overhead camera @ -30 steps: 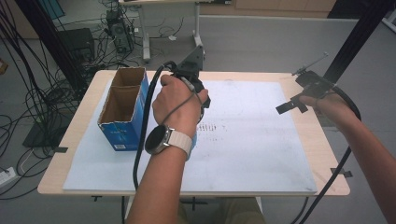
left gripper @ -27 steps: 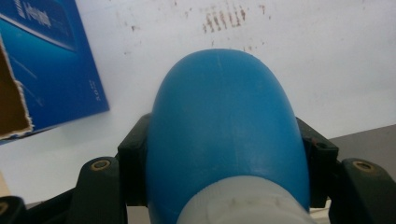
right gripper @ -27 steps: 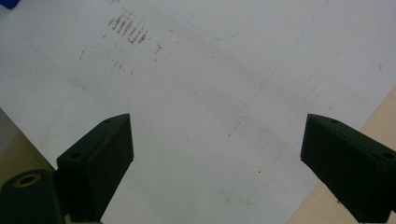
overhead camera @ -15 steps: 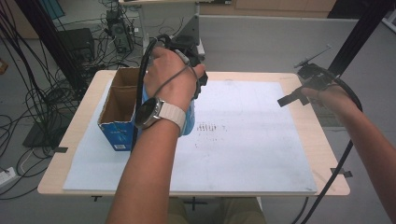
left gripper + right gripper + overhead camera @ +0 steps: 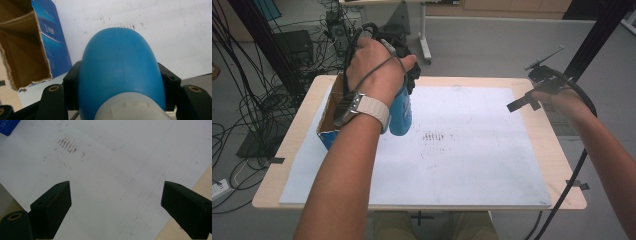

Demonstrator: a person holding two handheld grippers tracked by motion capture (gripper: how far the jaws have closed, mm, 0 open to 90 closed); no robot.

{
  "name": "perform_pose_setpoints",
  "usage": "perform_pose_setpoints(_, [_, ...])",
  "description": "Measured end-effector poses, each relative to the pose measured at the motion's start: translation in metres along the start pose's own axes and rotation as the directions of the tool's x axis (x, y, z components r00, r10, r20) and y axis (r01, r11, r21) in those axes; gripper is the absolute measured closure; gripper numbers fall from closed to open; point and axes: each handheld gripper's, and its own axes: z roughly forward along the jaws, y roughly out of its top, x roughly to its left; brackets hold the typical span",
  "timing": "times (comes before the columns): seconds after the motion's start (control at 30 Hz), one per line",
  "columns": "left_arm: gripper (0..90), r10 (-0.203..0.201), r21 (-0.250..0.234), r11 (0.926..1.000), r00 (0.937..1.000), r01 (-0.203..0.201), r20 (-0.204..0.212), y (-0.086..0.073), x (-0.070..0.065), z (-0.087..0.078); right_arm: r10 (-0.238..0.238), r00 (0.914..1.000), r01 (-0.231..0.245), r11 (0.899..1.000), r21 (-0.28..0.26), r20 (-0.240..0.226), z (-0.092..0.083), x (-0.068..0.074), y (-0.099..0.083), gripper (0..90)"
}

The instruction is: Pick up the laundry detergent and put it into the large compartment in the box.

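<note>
The left gripper [image 5: 404, 75] is holding a blue bottle-like object [image 5: 400, 112] up in the air, above the white sheet [image 5: 462, 165] that is covering the wooden table [image 5: 557, 165]. In the left gripper view its two black jaws are pressing on both sides of the blue object [image 5: 120, 72], close to the white part at the end nearer the camera, and the rounded blue end is pointing away from the camera. Just beside the object, on its left in the high view, an open cardboard box with blue sides [image 5: 328, 127] is standing on the sheet, and its brown inside [image 5: 22, 47] is showing. The right gripper [image 5: 532, 97] is hanging over the right edge of the table, well apart from the object. In the right gripper view its jaws are standing wide apart and are holding nothing; under them the sheet is carrying small brown marks [image 5: 68, 144].
</note>
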Motion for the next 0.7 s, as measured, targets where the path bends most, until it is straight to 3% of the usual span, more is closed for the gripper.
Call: perform_pose_setpoints(0.7, [37.3, -0.041, -0.023, 0.9989, 0.9987, 0.040, -0.030, 0.011, 0.043, -0.013, 0.017, 0.9994, -0.017, 1.000, 0.004, 0.029, -0.007, -0.003, 0.011, 9.4])
